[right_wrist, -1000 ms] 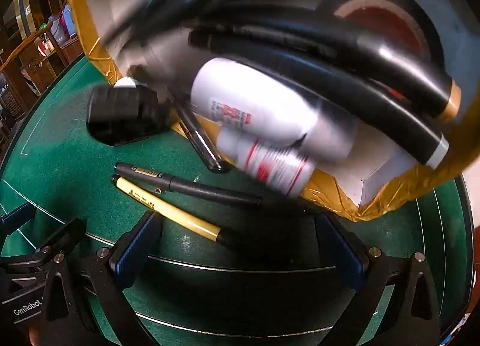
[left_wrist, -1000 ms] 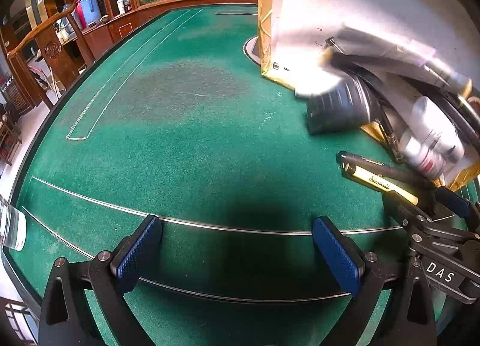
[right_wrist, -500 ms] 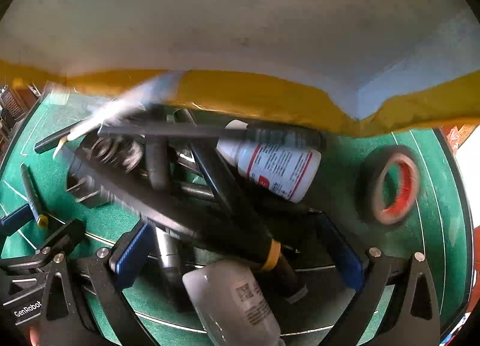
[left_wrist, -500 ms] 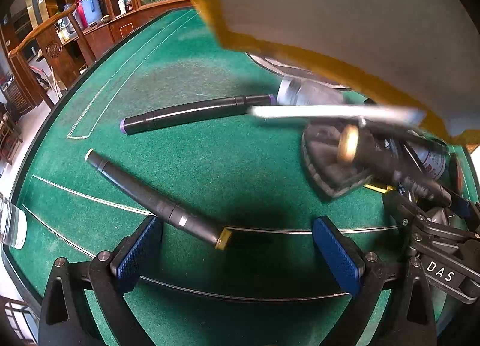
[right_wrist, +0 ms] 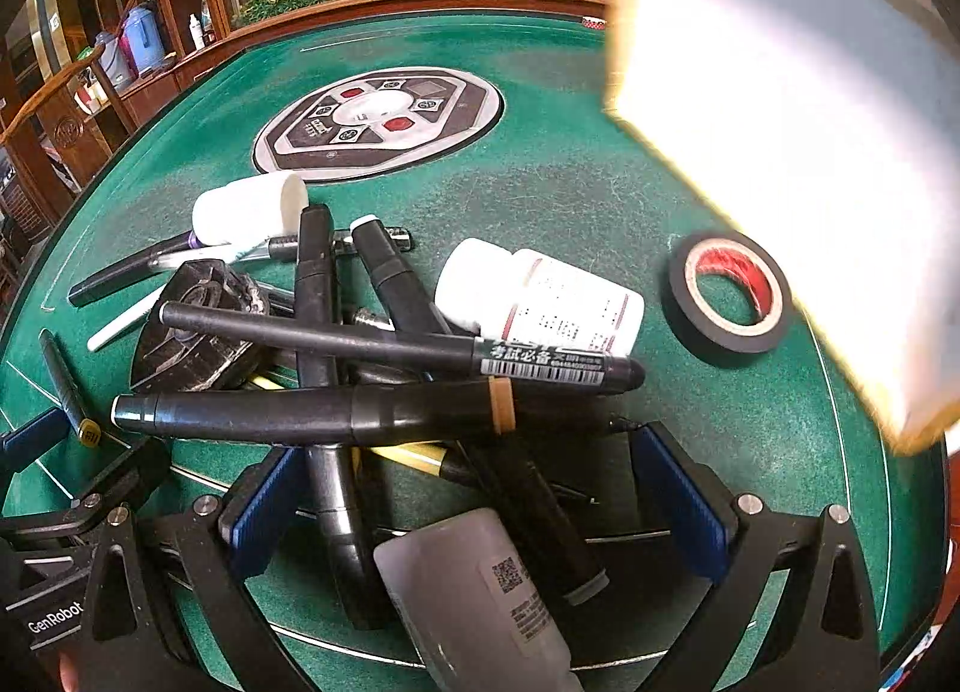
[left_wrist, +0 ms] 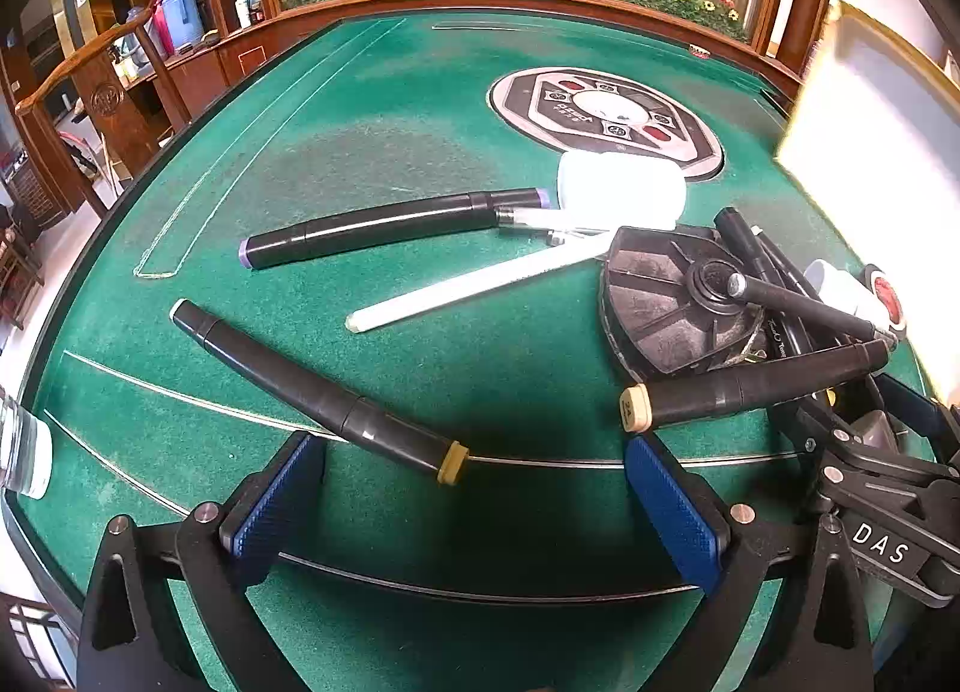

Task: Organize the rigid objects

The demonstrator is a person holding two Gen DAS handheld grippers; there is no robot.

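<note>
On the green surface (left_wrist: 420, 110) nothing is sorted yet: markers (right_wrist: 312, 413), white bottles (right_wrist: 540, 296), a tape roll (right_wrist: 726, 290) and a black plug (left_wrist: 666, 302) lie heaped. Both the left gripper (left_wrist: 474, 503) and right gripper (right_wrist: 474, 503) hover wide and empty. The blurred white box (right_wrist: 792, 140), probably the container, hangs at right.

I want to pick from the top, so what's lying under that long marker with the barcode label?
Under the barcode marker lie two black markers, a white bottle and the black plug. What lies deeper in the pile is covered.
</note>
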